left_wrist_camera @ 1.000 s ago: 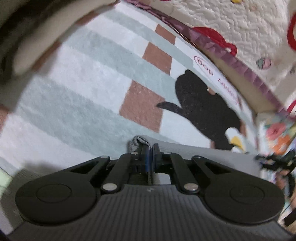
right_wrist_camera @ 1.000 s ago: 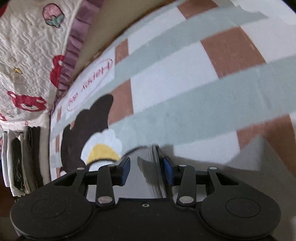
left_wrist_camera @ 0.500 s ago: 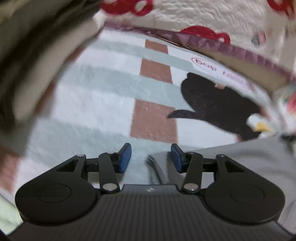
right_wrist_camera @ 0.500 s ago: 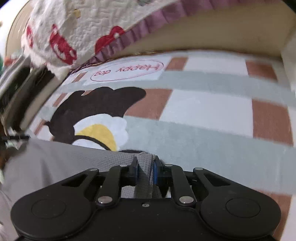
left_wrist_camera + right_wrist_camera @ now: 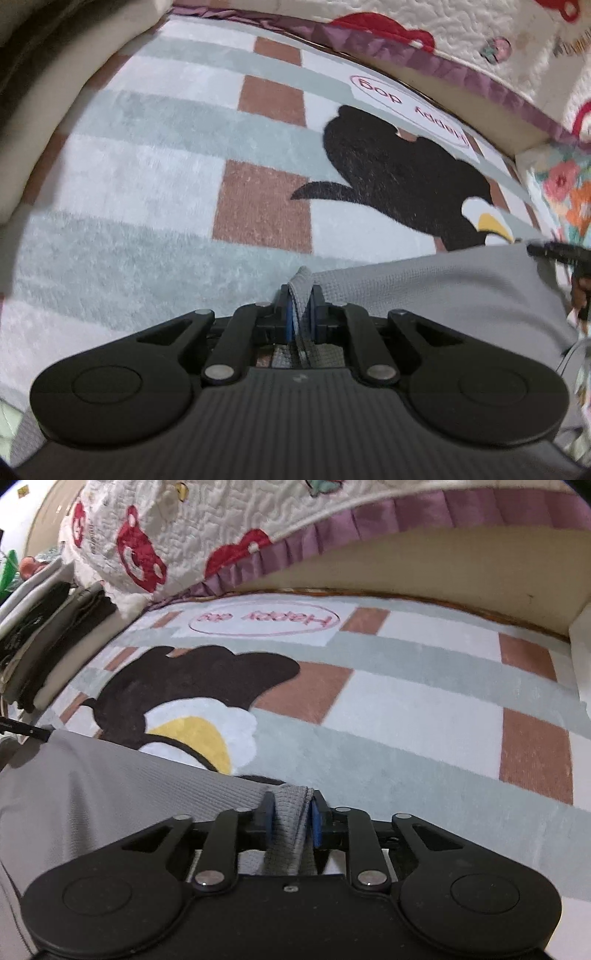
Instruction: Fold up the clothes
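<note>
A grey waffle-knit garment (image 5: 424, 295) lies on the rug and stretches between both grippers. In the left wrist view my left gripper (image 5: 300, 295) has its blue pads pinched on a bunched corner of the garment, and its jaws are closing. In the right wrist view my right gripper (image 5: 291, 801) grips a thicker fold of the same grey garment (image 5: 110, 794). The cloth fills the gap between its pads, and its jaws are opening slightly. The rest of the garment under both grippers is hidden.
The checked rug (image 5: 147, 177) with a black dog figure (image 5: 207, 679) covers the floor. A bed with a quilt and purple frill (image 5: 295, 546) borders it at the back. Folded clothes (image 5: 48, 638) are stacked at the left. Floral cloth (image 5: 565, 192) lies at the right.
My left gripper opened off the garment's corner, then closed on it again. My right gripper rolled and closed on the garment's folded edge, which stood loose between its open jaws before.
</note>
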{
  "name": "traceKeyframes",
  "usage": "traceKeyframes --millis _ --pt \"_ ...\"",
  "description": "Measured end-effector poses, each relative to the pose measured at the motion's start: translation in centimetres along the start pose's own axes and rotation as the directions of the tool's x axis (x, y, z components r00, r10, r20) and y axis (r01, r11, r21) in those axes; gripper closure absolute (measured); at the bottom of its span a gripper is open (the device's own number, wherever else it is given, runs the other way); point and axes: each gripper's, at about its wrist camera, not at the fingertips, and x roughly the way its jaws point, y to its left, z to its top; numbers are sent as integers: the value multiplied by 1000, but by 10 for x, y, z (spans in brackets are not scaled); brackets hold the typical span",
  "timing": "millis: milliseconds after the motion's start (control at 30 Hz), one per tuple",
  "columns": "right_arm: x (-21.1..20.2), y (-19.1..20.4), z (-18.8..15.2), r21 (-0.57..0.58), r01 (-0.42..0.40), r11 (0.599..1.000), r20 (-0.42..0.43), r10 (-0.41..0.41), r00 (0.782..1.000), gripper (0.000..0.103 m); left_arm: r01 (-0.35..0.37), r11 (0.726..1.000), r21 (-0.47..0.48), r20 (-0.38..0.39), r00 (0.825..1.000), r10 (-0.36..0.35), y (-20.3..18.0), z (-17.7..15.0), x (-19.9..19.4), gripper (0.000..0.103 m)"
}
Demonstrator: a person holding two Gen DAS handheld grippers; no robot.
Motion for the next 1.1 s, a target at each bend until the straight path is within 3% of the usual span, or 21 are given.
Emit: traceKeyframes --millis 133,200,267,333,433,567,733,800,900,933,1000,1033,1100 --pt "-4 -2 -16 90 -39 995 75 32 997 75 3 1000 -24 3 1000 -3 -1 1 1 94" --pt "-4 5 -19 91 -41 995 76 34 997 90 -2 999 -32 4 1000 2 -2 2 1 95" --pt "-7 12 -17 93 -22 995 80 15 997 92 -12 999 -45 30 999 13 -8 6 -7 96" --pt "-26 12 -5 114 -14 993 143 -3 990 93 -7 998 -58 95 995 12 -14 15 -26 96" --pt "-54 17 21 93 10 996 219 -30 975 94 15 999 -33 199 980 -8 -31 35 -61 97" --pt "-89 24 74 41 48 998 308 -58 950 94 6 999 40 350 936 -20 -60 69 -105 97" --pt "-132 28 147 -10 118 993 446 -101 889 94 -12 997 80 502 865 -30 -88 127 -147 97" --pt "-152 34 172 -30 144 989 514 -108 851 94 -18 995 100 563 825 -41 -102 141 -163 97" --pt "-186 45 181 -58 168 984 622 -96 777 94 -37 988 152 653 754 -72 -122 141 -188 97" --pt "-194 47 178 -74 177 981 647 -88 757 94 -34 987 156 662 745 -79 -125 137 -193 97" --pt "-207 51 167 -102 192 976 686 -71 724 94 -38 988 150 662 746 -72 -126 121 -195 97" --pt "-209 51 155 -108 188 976 694 -62 717 94 -47 988 149 659 750 -64 -126 110 -192 97" --pt "-203 49 124 -128 193 973 691 -53 721 94 -72 985 156 631 775 -43 -124 80 -178 97"
